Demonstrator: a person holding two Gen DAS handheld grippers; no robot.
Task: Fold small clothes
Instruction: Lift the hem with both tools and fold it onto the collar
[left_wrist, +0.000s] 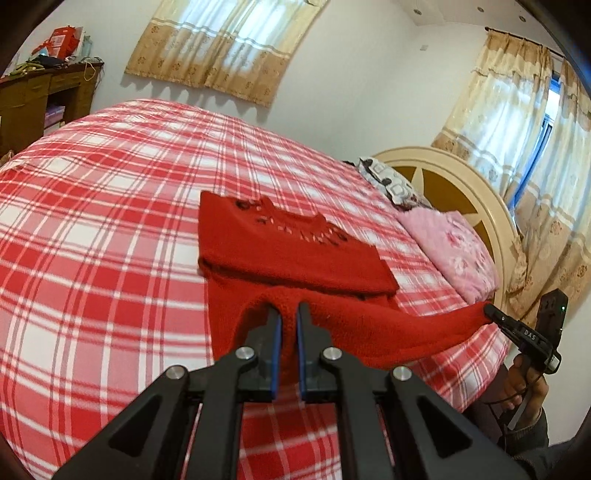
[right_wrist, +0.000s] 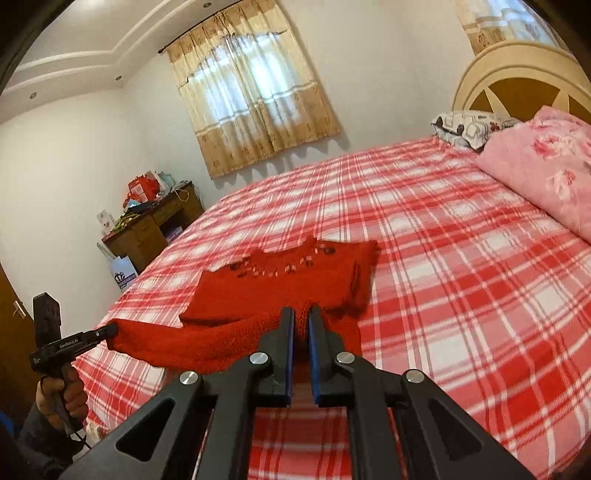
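Already partly folded, the red knitted garment lies in the middle of the bed, its upper part with the decorated neckline flat on the red-and-white checked cover and its sides apparently turned in. Its lower hem is lifted off the bed: the left gripper pinches one corner of that hem and the right gripper pinches the other, each with jaws pressed together on the knit. By my reading the bottom-to-top fold is under way; what is left is to lay the hem over the upper part and smooth it. On writing, the right gripper's body shows "DAS" in the left view; the left one's lettering is too small to read surely.
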